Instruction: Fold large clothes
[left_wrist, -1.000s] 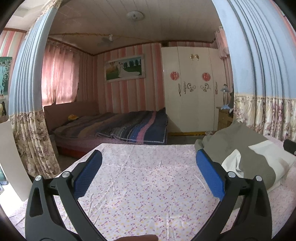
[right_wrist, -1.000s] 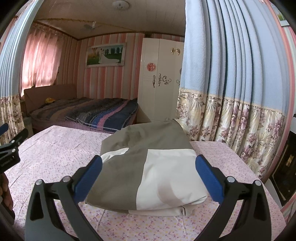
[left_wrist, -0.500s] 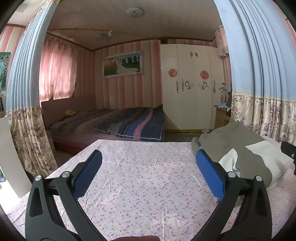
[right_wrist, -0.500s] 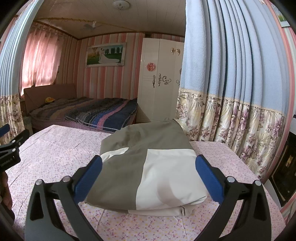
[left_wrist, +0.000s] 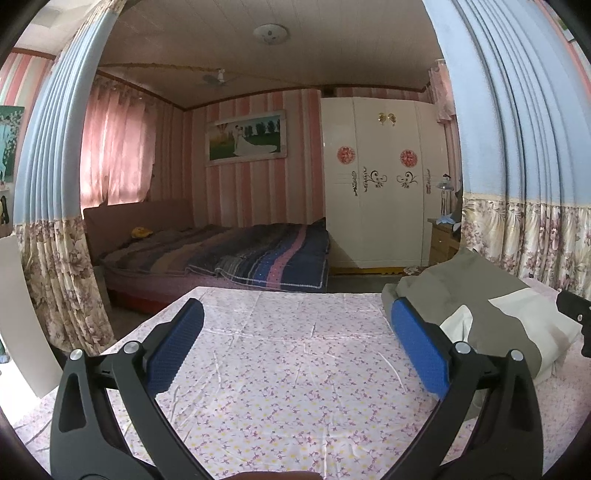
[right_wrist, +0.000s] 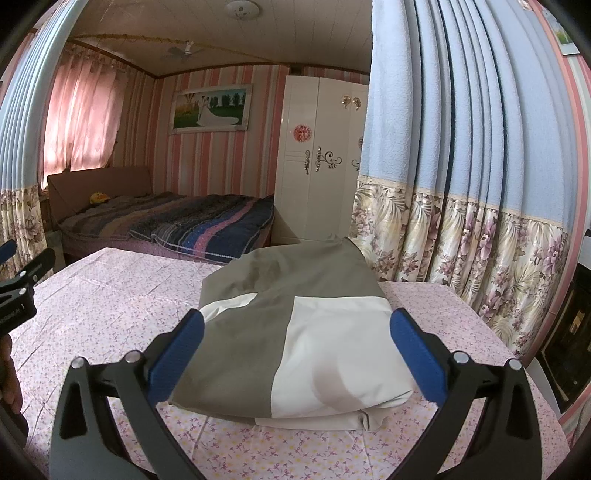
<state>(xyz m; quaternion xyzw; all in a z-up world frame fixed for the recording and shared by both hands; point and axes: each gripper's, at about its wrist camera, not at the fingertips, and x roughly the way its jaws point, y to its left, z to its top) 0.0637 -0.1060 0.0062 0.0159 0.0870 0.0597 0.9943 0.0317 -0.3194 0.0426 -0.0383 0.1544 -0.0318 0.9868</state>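
A grey-and-white garment (right_wrist: 295, 332) lies folded into a thick rectangle on the pink flowered tablecloth (right_wrist: 110, 306). In the left wrist view the garment (left_wrist: 476, 306) shows at the right side. My right gripper (right_wrist: 295, 354) is open and empty, held just in front of the garment and above the cloth. My left gripper (left_wrist: 295, 343) is open and empty over bare tablecloth (left_wrist: 288, 369), to the left of the garment. Its tip shows at the left edge of the right wrist view (right_wrist: 22, 284).
Blue and flowered curtains (right_wrist: 461, 184) hang close along the table's right side, and another curtain (left_wrist: 51, 221) hangs at the left. A bed with a striped blanket (left_wrist: 229, 254) and a white wardrobe (left_wrist: 380, 184) stand beyond the table's far edge.
My left gripper has tilted upward a little, so the table sits lower in its view. The right gripper and the garment have not moved.
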